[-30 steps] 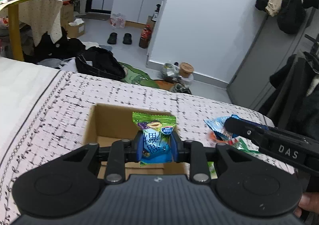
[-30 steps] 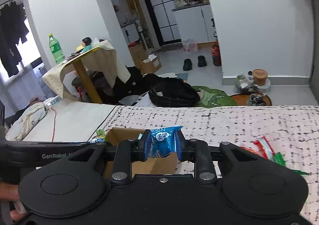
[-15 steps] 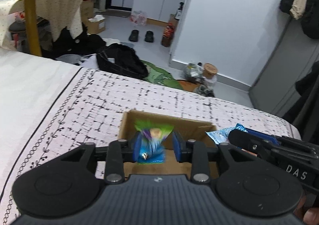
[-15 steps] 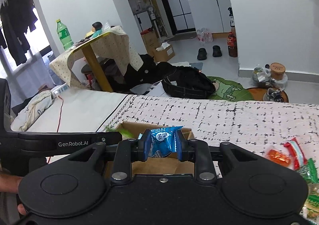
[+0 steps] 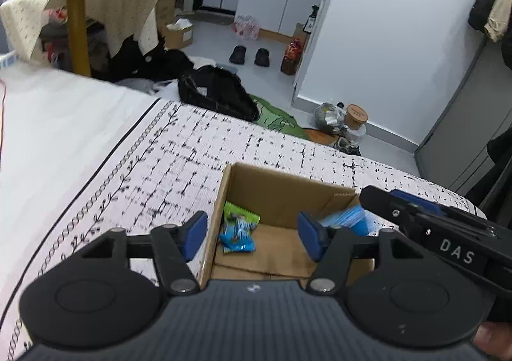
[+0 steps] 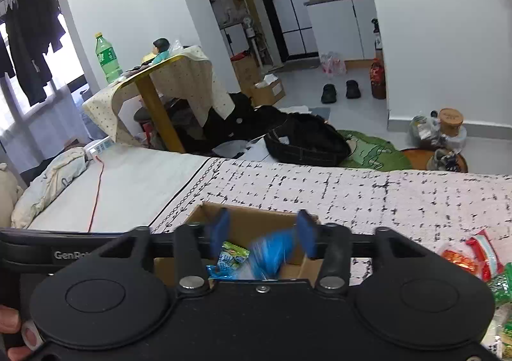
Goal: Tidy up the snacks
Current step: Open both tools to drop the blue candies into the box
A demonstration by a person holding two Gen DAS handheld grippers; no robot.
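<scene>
An open cardboard box (image 5: 284,191) sits on the black-and-white patterned bedcover. My left gripper (image 5: 251,234) is open above the box, and the green and blue snack packet (image 5: 238,230) lies inside on the box floor. My right gripper (image 6: 262,233) is open over the same box (image 6: 256,220); a blue snack packet (image 6: 272,254), blurred, is falling between its fingers beside the green and blue packet (image 6: 228,260). The blue packet also shows in the left wrist view (image 5: 345,217), next to the right gripper's arm.
Several loose snack packets (image 6: 476,260) lie on the bedcover to the right of the box. A white sheet (image 6: 134,182) covers the bed to the left. Beyond the bed edge are a black bag (image 5: 217,92), a draped yellow table (image 6: 160,86) and floor clutter.
Both grippers opened over the box. The green and blue packet dropped from the left gripper into the box, and the blue packet has left the right gripper's fingers.
</scene>
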